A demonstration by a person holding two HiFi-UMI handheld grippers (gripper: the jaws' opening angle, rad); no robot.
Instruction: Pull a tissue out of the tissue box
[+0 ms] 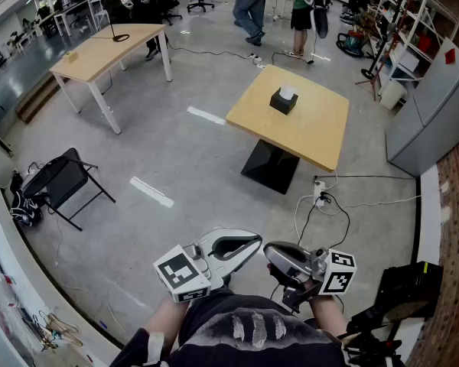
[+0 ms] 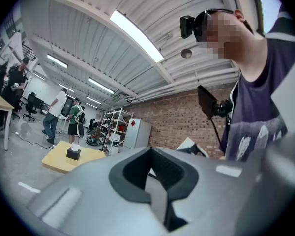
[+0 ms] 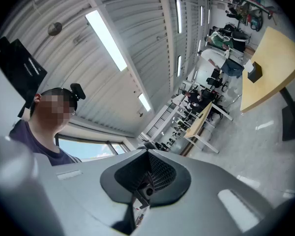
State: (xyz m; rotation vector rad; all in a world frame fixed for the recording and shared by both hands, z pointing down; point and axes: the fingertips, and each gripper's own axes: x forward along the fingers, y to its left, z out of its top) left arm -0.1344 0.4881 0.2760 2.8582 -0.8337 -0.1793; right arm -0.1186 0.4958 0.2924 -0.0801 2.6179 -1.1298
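Note:
A black tissue box with a white tissue sticking out of its top stands on a yellow square table, far ahead of me across the floor. Both grippers are held close to my body, tips turned toward each other. My left gripper is shut with nothing in it. The right gripper is shut and empty too. In the left gripper view the box is small at the left beyond the closed left gripper. In the right gripper view the box is at the upper right, above the closed right gripper.
A second long table stands at the back left, and a black folding chair at the left. Cables trail on the floor by the yellow table's base. A grey cabinet and shelves are at the right. People stand at the back.

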